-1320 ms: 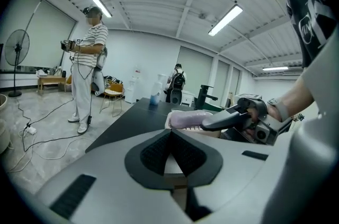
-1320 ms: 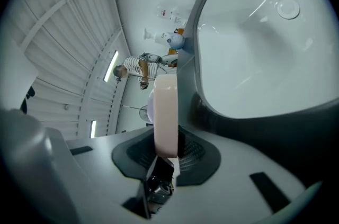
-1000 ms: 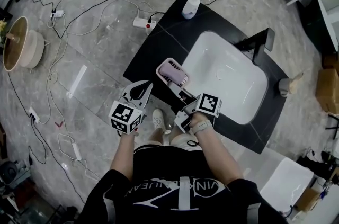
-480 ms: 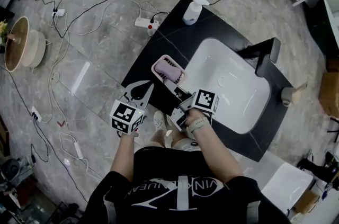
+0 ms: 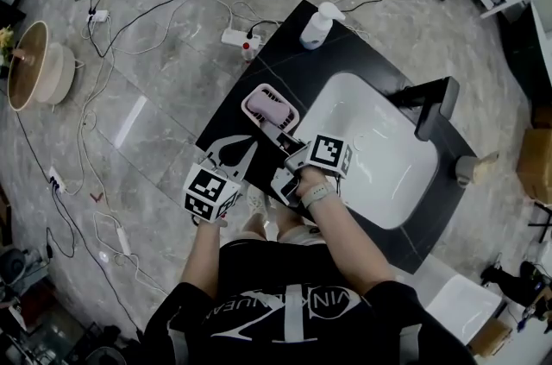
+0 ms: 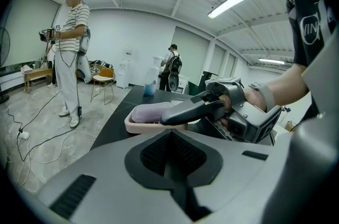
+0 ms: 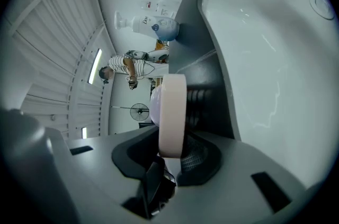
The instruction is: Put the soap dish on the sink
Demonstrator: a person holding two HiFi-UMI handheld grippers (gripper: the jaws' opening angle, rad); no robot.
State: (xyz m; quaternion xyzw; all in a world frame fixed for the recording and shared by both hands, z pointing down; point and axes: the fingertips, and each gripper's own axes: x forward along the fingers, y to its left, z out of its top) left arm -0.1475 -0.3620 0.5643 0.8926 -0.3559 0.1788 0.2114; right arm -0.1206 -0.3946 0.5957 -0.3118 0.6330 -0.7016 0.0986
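A pink soap dish [image 5: 270,107] with a purple bar in it hangs over the black counter [image 5: 259,61], just left of the white sink basin [image 5: 379,156]. My right gripper [image 5: 283,130] is shut on the dish's near rim. The right gripper view shows the dish [image 7: 172,112] edge-on between the jaws, with the basin [image 7: 265,48] beyond. My left gripper [image 5: 231,154] is shut and empty, low at the counter's near left edge, beside the dish. From the left gripper view the dish [image 6: 153,114] sits ahead with the right gripper [image 6: 212,106] clamped on it.
A black faucet [image 5: 431,100] stands at the basin's far side and a white pump bottle [image 5: 316,25] at the counter's far corner. Cables and a power strip [image 5: 235,36] lie on the floor to the left. A person [image 6: 71,48] stands nearby.
The right gripper has carried the dish leftward, off the basin's edge and over the counter strip. The left gripper has drifted along beside it.
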